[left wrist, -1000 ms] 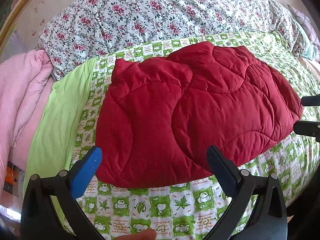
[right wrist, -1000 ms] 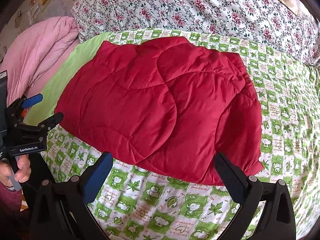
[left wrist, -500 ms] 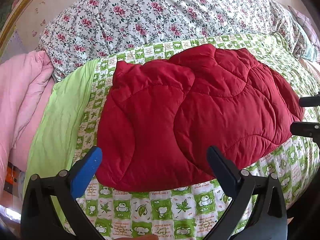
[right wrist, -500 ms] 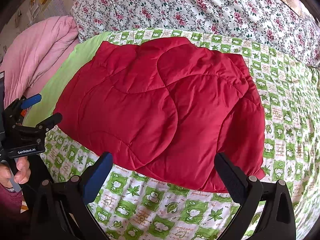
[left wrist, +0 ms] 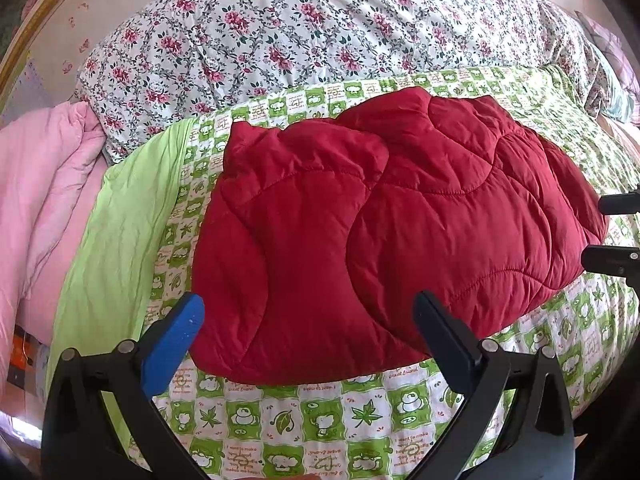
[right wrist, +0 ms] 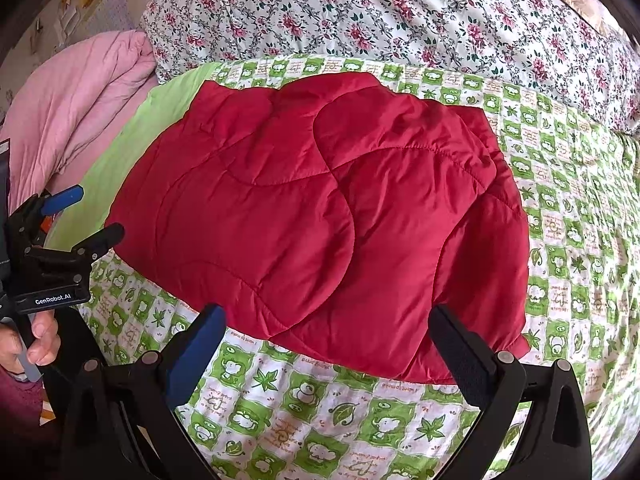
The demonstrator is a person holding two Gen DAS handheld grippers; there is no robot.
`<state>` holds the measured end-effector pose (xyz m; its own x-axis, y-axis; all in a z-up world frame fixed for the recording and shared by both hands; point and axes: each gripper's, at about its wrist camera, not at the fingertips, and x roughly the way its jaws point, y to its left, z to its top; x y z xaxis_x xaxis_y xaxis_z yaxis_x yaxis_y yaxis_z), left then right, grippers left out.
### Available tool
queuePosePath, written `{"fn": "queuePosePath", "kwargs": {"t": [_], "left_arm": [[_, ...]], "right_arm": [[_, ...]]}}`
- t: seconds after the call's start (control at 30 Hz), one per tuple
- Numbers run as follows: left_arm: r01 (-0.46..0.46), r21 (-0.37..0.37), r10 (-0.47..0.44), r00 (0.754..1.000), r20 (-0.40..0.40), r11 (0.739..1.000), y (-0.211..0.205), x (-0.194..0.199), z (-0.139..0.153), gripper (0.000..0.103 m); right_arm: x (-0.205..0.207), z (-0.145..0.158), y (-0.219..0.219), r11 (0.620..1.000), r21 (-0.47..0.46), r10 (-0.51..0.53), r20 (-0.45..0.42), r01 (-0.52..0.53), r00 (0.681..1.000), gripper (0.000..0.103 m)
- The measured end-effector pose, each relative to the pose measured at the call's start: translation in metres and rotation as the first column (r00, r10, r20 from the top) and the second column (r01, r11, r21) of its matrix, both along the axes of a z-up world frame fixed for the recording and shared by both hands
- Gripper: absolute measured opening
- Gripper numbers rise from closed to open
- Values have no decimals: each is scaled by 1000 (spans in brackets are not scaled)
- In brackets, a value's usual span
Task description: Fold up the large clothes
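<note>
Left wrist: both tools wide, empty.

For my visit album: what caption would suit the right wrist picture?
Folded red quilted jacket lies on a green patterned bedspread, framed by the open right gripper, with the open left gripper alongside.
</note>
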<state>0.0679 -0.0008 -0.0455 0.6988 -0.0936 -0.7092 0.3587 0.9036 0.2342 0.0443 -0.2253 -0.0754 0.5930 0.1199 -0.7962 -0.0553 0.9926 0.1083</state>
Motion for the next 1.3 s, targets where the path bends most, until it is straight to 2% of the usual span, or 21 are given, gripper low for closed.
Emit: {"fn": "queuePosePath", "kwargs": {"t": [1.3], "left_arm": [[-8, 4, 8, 1000, 24, 1000, -1, 0, 6, 103]], "right_arm": [[1, 6, -2, 1000, -1, 10, 10, -10, 1000, 102]]}}
